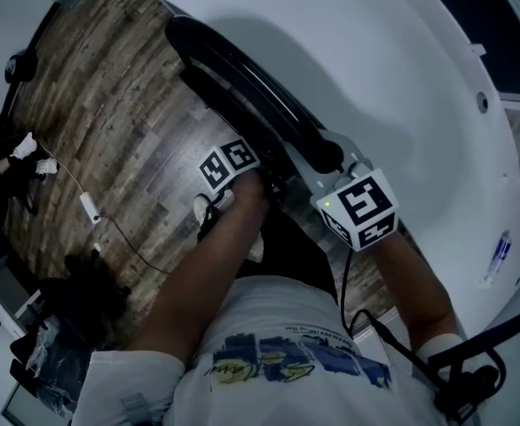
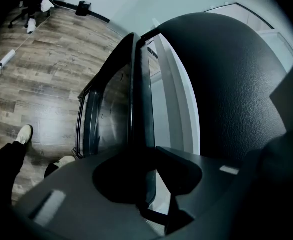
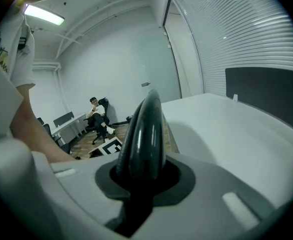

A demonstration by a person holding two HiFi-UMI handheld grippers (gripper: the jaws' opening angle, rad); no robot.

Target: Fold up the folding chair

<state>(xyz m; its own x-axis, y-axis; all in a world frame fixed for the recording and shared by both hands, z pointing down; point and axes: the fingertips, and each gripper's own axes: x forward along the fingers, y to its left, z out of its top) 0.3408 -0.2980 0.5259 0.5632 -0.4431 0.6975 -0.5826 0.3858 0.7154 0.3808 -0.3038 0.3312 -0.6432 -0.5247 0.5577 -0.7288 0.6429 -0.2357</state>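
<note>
Plainly, both tools are clamped on the black folding chair (image 1: 242, 74), which stands edge-on and slim over the wood floor (image 1: 109, 122), just beside the round white worktop (image 1: 402, 78). The left tool (image 2: 146, 179) has its jaws narrowed onto a thin dark edge of the chair's frame, with the seat panel close against it. The right tool (image 3: 139, 184) grips the glossy rounded rim at the chair's near end, and both of the person's arms reach forward to it from below in the head view.
</note>
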